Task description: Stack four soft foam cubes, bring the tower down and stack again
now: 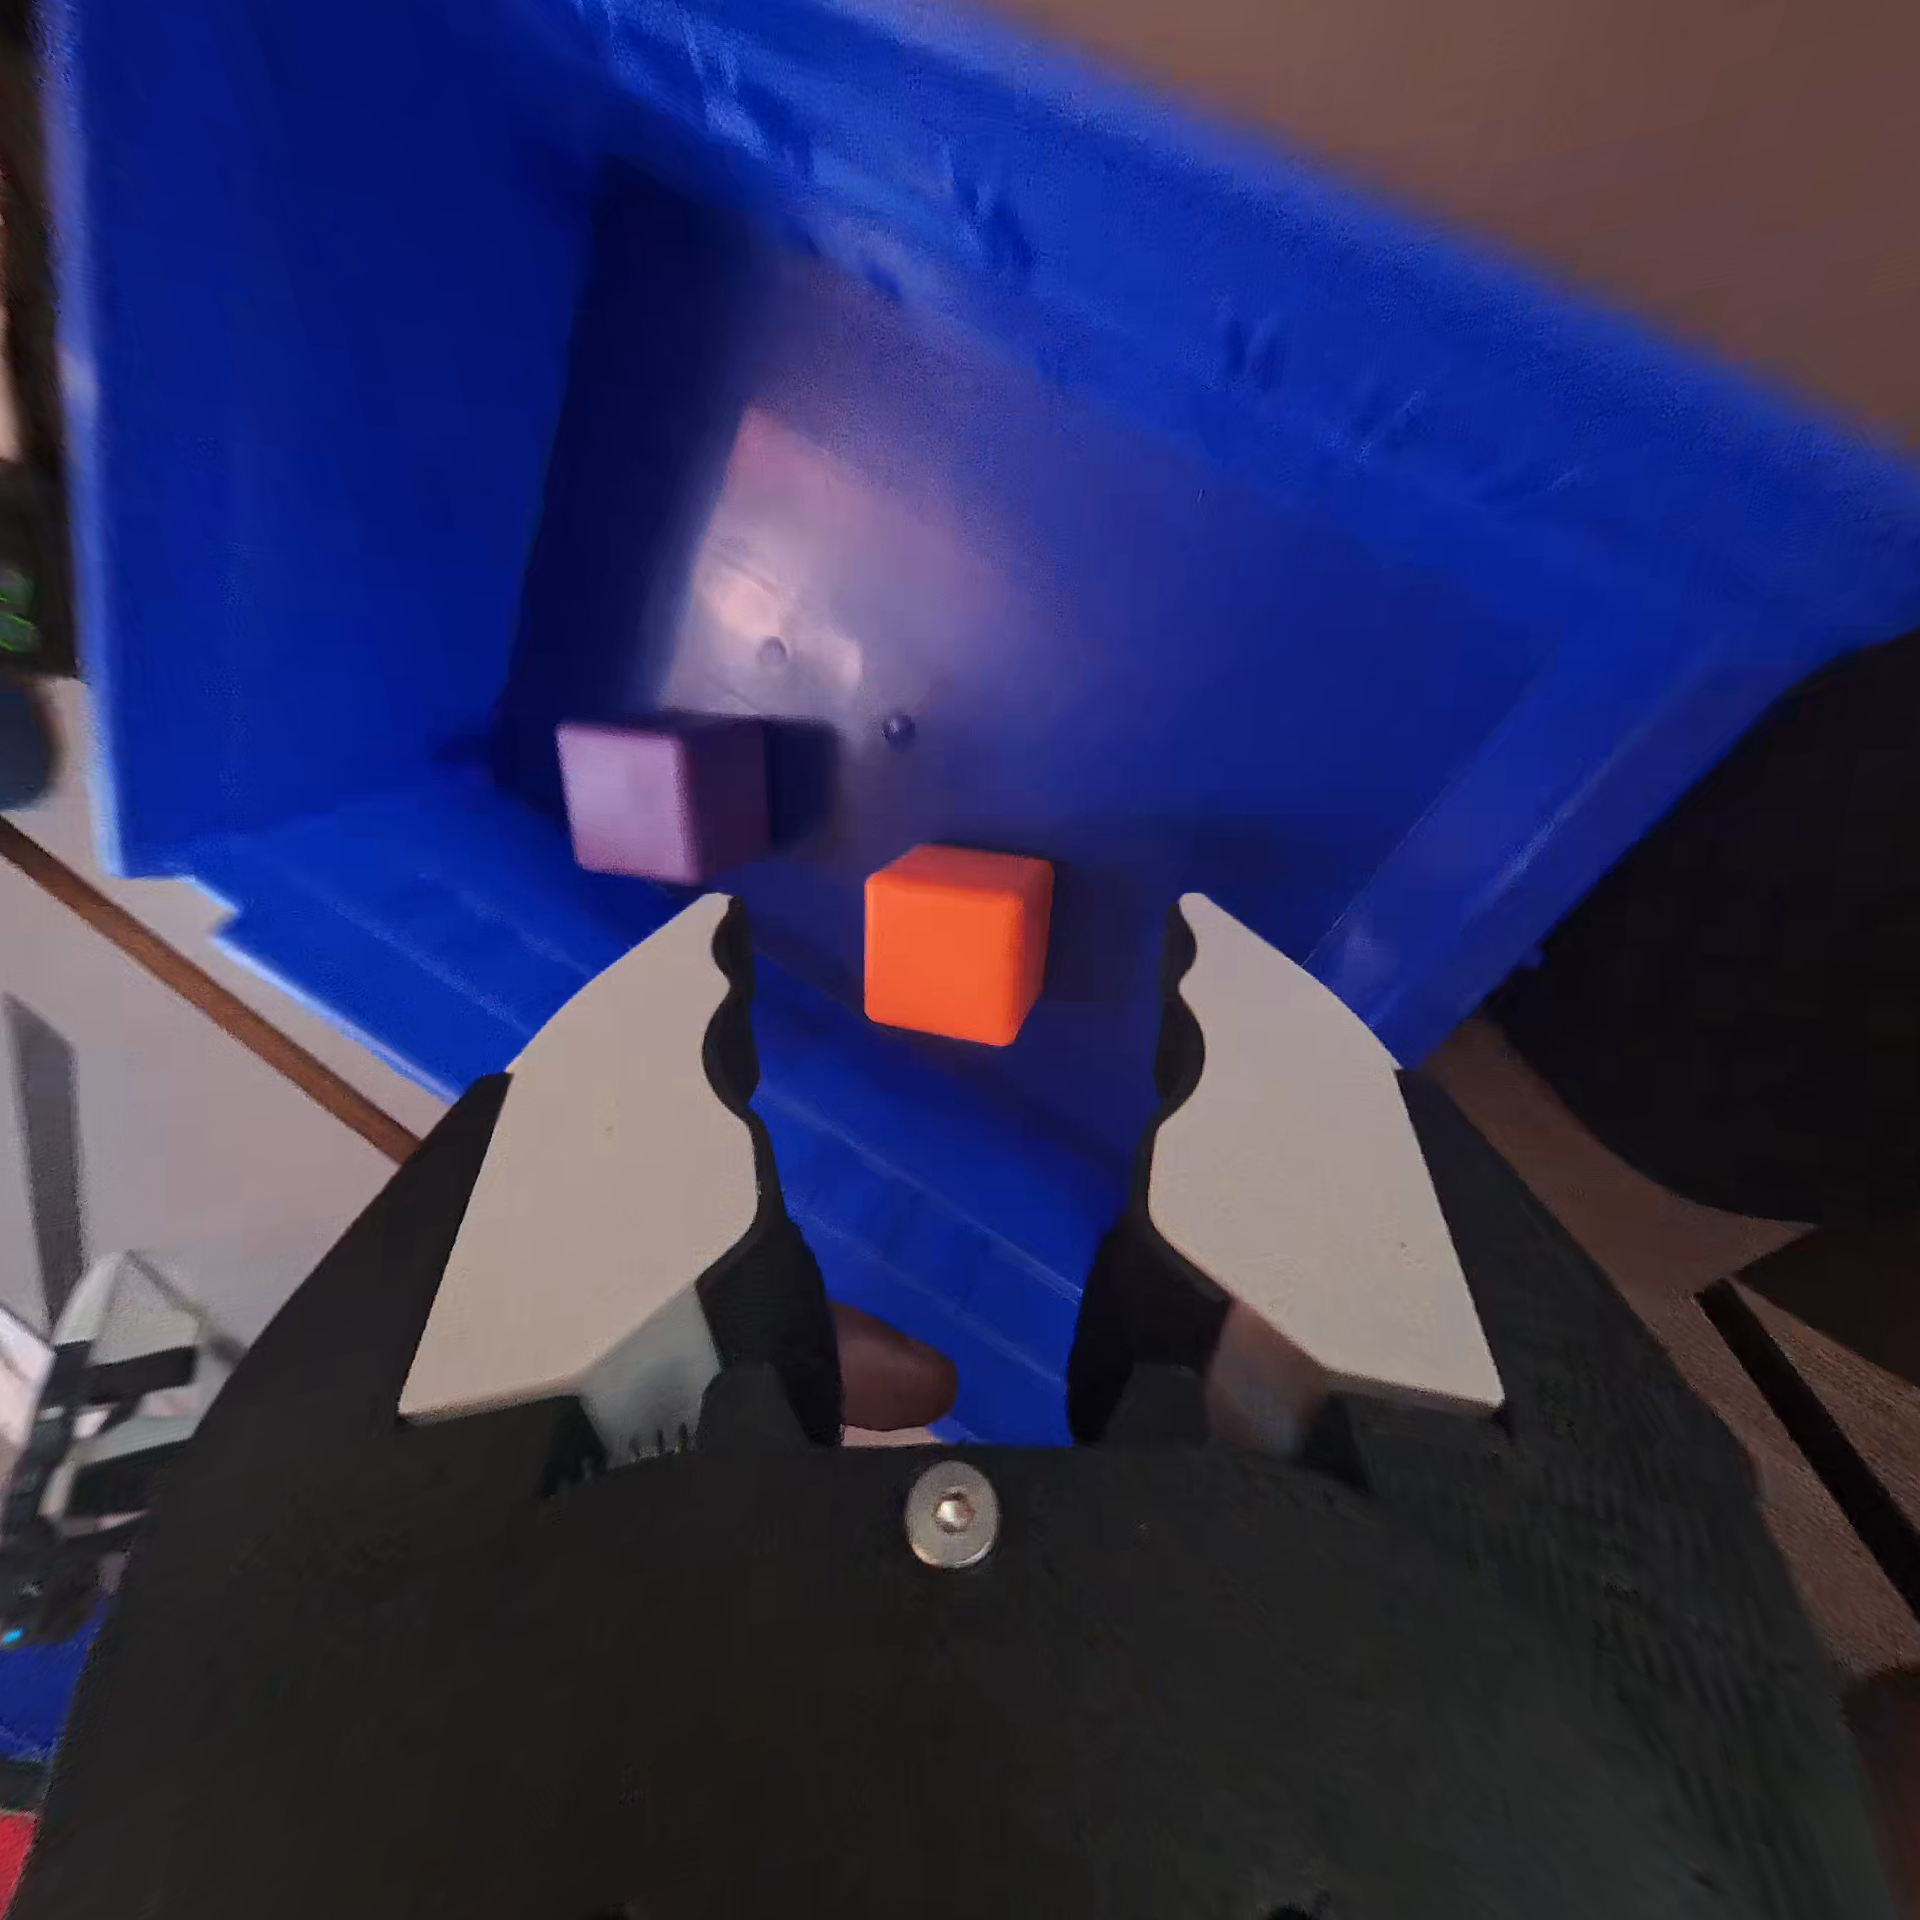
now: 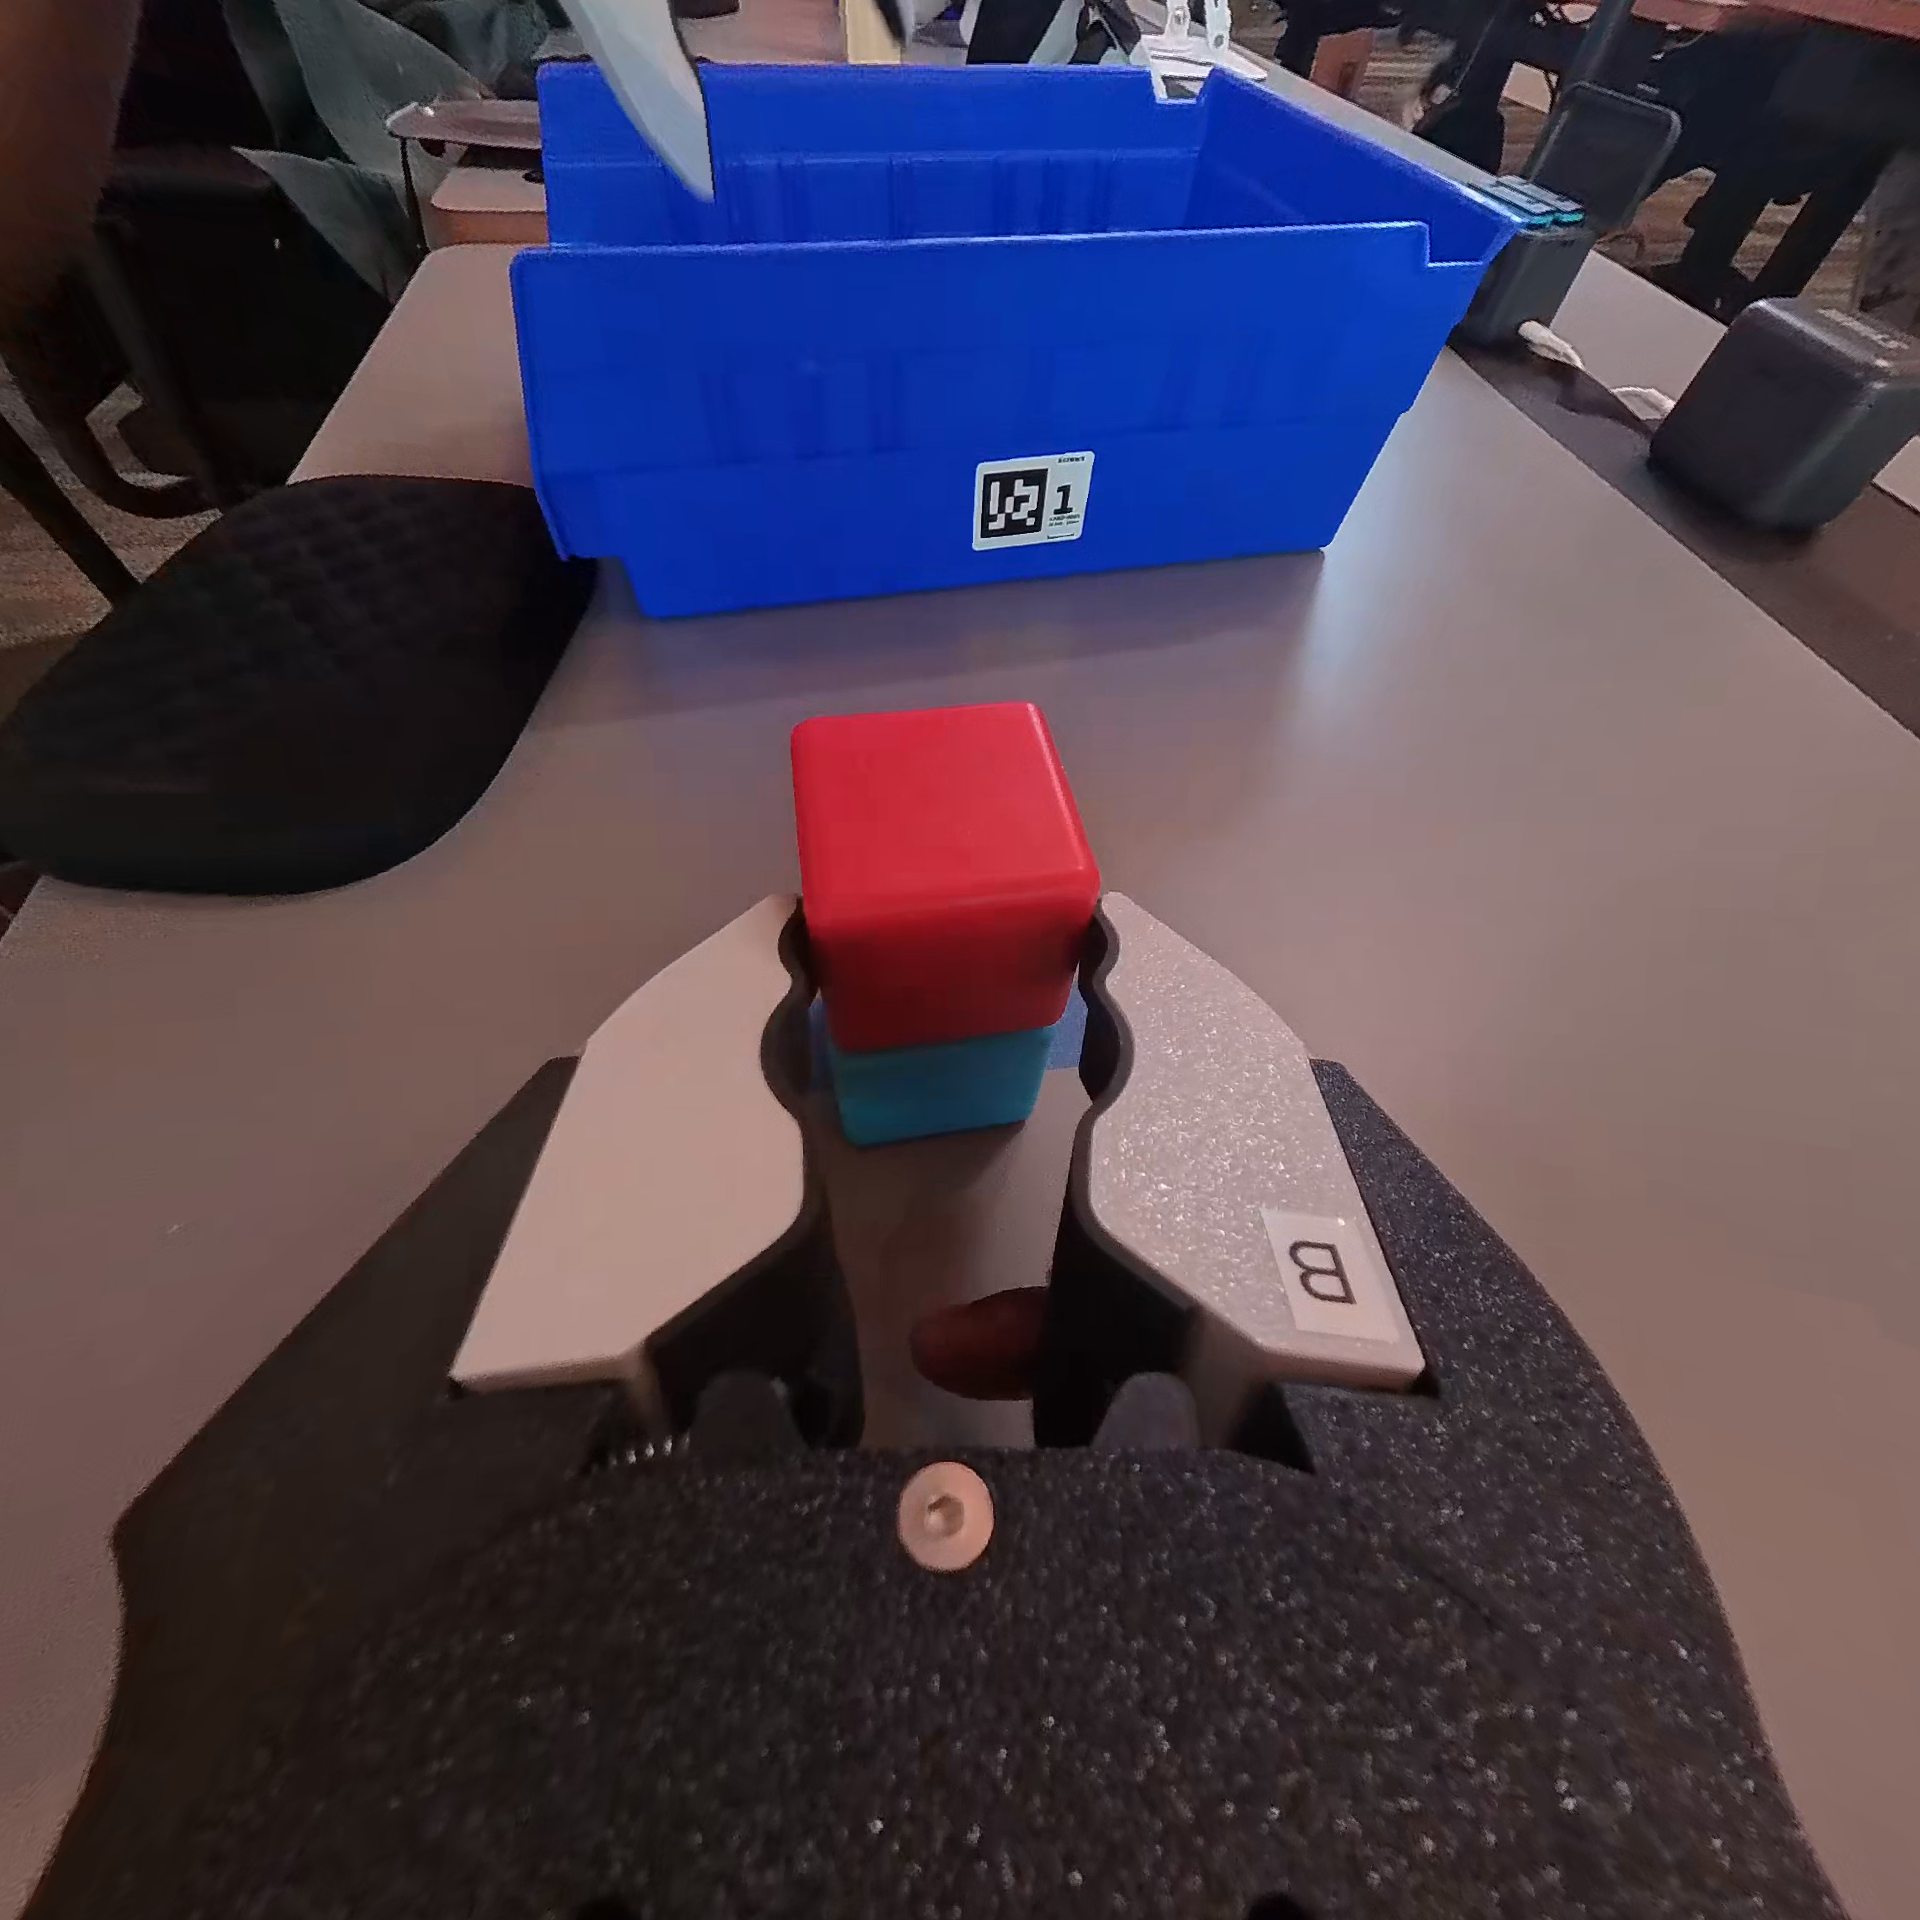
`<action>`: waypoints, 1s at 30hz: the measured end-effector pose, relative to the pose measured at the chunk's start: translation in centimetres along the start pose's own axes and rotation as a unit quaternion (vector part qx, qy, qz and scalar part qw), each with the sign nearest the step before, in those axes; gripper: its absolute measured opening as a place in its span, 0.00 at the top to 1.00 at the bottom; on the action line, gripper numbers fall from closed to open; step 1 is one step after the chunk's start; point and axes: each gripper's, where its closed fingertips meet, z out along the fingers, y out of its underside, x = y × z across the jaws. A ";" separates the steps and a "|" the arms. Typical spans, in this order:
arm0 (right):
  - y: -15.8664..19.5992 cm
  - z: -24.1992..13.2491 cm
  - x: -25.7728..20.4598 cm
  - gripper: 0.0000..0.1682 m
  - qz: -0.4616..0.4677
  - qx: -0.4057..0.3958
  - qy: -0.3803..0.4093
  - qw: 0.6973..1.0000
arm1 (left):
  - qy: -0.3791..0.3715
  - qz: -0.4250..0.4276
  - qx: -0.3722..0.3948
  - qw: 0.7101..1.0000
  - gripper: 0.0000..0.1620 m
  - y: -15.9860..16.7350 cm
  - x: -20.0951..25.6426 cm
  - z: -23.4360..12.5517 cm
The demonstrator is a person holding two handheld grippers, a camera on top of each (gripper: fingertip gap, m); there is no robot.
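A grey table (image 2: 1455,831) carries everything, and the biggest thing on it is a deep blue plastic bin (image 2: 935,364) standing at the far end, its near wall bearing a small white sticker (image 2: 1032,500) with a black square code. To the left of the bin, overhanging the table's edge, lies a black textured cushion (image 2: 270,686), and a dark grey box (image 2: 1787,416) sits off to the right. The right gripper (image 2: 943,925) is next in size: its pale fingers are closed against the two sides of a red cube (image 2: 940,862), a matte block with softly rounded edges and corners. That red cube rests squarely on a teal cube (image 2: 930,1086) of the same build, which stands on the table well in front of the bin, so the two form a short stack between the fingers. The left gripper (image 1: 954,914) hangs over the bin with its jaws spread apart and nothing between them, looking down onto the bin's floor. There lie two loose cubes, apart from each other: an orange cube (image 1: 954,940), bright and crisp-edged, just beyond the fingertips, and a purple cube (image 1: 655,800), somewhat blurred, farther back near the bin's left wall.
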 end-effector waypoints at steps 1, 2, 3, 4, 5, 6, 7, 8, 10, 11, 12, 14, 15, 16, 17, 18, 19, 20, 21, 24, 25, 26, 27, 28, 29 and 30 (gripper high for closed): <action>0.0 0.0 0.0 0.71 0.000 0.000 0.000 1.000 | 0.008 -0.007 -0.013 1.000 0.53 1.1 -0.1 1.3; 0.0 0.0 0.0 0.71 0.000 0.001 0.000 1.000 | 0.012 -0.012 -0.028 0.999 0.54 2.1 -0.1 2.4; 0.0 0.0 0.0 0.71 0.000 0.001 0.000 1.000 | 0.013 -0.014 -0.043 0.999 0.55 3.0 -0.1 3.3; 0.0 0.0 0.0 0.71 0.000 0.001 0.000 1.000 | 0.015 -0.014 -0.054 0.998 0.56 3.7 0.0 4.0; 0.0 0.0 0.0 0.71 0.000 0.002 0.001 1.000 | 0.019 -0.013 -0.060 0.998 0.56 4.1 0.1 4.5; 0.0 0.0 0.0 0.71 0.000 0.002 0.001 1.000 | 0.024 -0.010 -0.060 0.998 0.57 4.2 0.2 4.9; 0.0 0.0 0.0 0.71 0.000 0.003 0.001 1.000 | 0.029 -0.007 -0.056 0.998 0.58 4.2 0.4 5.3; 0.0 0.0 0.0 0.71 0.000 0.003 0.000 1.000 | 0.034 -0.007 -0.055 0.998 0.59 4.3 0.5 5.7; 0.0 0.0 0.0 0.71 0.001 0.004 0.000 1.000 | 0.038 -0.004 -0.062 0.997 0.63 4.6 0.4 6.3; 0.0 0.0 0.0 0.71 0.001 0.004 0.000 1.000 | 0.035 -0.001 -0.067 0.997 0.66 4.8 0.2 6.5; 0.0 0.0 0.0 0.71 0.001 0.004 0.000 1.000 | 0.034 0.004 -0.070 0.997 0.69 5.0 0.0 6.6; 0.0 0.0 0.0 0.71 0.000 0.004 0.000 1.000 | 0.041 0.020 -0.059 0.997 0.70 4.6 0.1 6.3; 0.0 0.0 0.0 0.71 0.000 0.003 0.000 1.000 | 0.040 0.026 -0.046 0.998 0.70 4.1 0.0 5.8; 0.0 0.0 0.0 0.71 -0.001 0.003 0.000 1.000 | 0.039 0.026 -0.033 0.998 0.70 3.4 0.0 5.1; 0.0 0.0 0.0 0.71 -0.001 0.003 0.000 1.000 | 0.036 0.026 -0.022 0.999 0.70 2.6 0.0 4.1; 0.0 0.0 0.0 0.71 -0.001 0.003 0.000 1.000 | 0.028 0.030 -0.013 0.999 0.70 1.7 -0.1 3.0; 0.0 0.0 0.0 0.71 -0.001 0.003 0.000 1.000 | 0.018 0.036 -0.005 0.999 0.70 0.8 -0.2 1.8; 0.0 0.0 0.0 0.71 -0.001 0.003 -0.001 1.000 | 0.008 0.044 0.001 0.999 0.70 -0.3 -0.1 0.6; 0.0 0.0 0.0 0.71 -0.001 0.003 -0.001 1.000 | 0.000 0.056 0.004 0.998 0.70 -1.5 0.1 -0.5; 0.0 0.0 0.0 0.71 -0.002 0.001 -0.001 1.000 | -0.010 0.115 0.019 0.993 0.70 -5.5 1.9 -3.0; 0.0 0.0 0.0 0.71 -0.003 0.001 -0.001 1.000 | -0.005 0.132 0.027 0.991 0.70 -7.0 2.7 -3.6; 0.0 0.0 0.0 0.71 -0.003 0.000 -0.001 1.000 | -0.002 0.147 0.039 0.988 0.70 -8.6 3.6 -4.1; 0.0 0.0 0.0 0.71 -0.004 0.000 0.000 1.000 | 0.002 0.162 0.053 0.985 0.70 -10.2 4.4 -4.4; 0.0 0.0 0.0 0.71 -0.004 0.000 0.000 1.000 | 0.010 0.174 0.065 0.983 0.70 -11.8 5.4 -4.6; 0.0 0.0 0.0 0.71 -0.004 0.000 0.000 1.000 | 0.017 0.185 0.076 0.980 0.70 -13.4 6.2 -4.7; 0.0 0.0 0.0 0.71 -0.004 0.000 0.000 1.000 | 0.023 0.195 0.083 0.977 0.70 -14.8 7.1 -4.7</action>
